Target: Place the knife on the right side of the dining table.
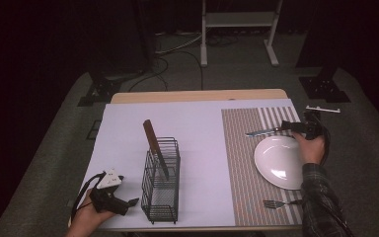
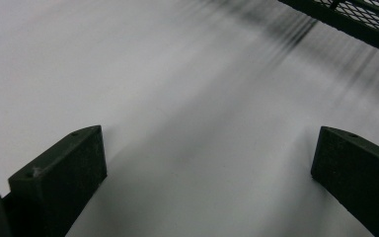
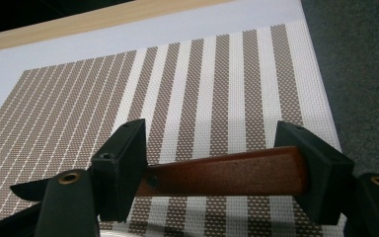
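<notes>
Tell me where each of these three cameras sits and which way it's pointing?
High view: above the near table edge, looking forward and down; both forearms and hands show, with the plate.
Left gripper view: on the left tongs, facing the white table cover; black jaws wide apart, wire basket corner.
Right gripper view: on the right tongs, facing the striped placemat, knife handle between jaws.
Shared: high and right views both show placemat and knife.

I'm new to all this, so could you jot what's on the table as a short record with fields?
Right tool: jaws around wooden-handled knife, lying on striped placemat
Left tool: open, nothing in it
Black wire basket: holds a second wooden-handled knife, tilted
Round white plate: on placemat
Metal fork: near the plate
</notes>
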`<action>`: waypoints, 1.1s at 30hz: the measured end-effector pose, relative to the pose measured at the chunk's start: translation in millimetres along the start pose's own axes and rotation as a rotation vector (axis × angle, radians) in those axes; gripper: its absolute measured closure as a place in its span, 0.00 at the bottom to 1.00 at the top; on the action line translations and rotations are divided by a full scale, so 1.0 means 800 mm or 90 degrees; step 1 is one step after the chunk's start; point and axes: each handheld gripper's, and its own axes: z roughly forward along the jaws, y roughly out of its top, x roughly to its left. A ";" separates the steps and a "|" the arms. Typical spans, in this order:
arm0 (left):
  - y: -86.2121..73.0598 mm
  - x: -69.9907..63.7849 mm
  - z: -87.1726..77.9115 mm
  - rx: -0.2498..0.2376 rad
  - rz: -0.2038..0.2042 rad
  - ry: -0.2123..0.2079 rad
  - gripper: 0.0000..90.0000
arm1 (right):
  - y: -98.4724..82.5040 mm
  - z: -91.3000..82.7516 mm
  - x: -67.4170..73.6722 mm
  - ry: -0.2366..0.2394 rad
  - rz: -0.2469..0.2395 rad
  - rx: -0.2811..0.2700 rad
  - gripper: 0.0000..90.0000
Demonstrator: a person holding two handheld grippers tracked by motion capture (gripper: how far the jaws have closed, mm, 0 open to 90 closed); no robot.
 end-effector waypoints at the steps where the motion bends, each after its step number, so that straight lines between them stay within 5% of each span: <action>1: 0.000 0.000 0.000 0.000 0.000 0.000 0.00 | -0.001 0.001 -0.001 0.000 0.003 0.002 0.31; 18: 0.000 0.000 0.000 0.000 0.000 0.000 0.00 | -0.005 0.011 -0.004 -0.030 -0.007 0.035 0.28; 33: 0.000 0.000 0.000 0.000 0.000 0.000 0.00 | -0.005 0.006 -0.005 -0.037 -0.012 0.016 0.28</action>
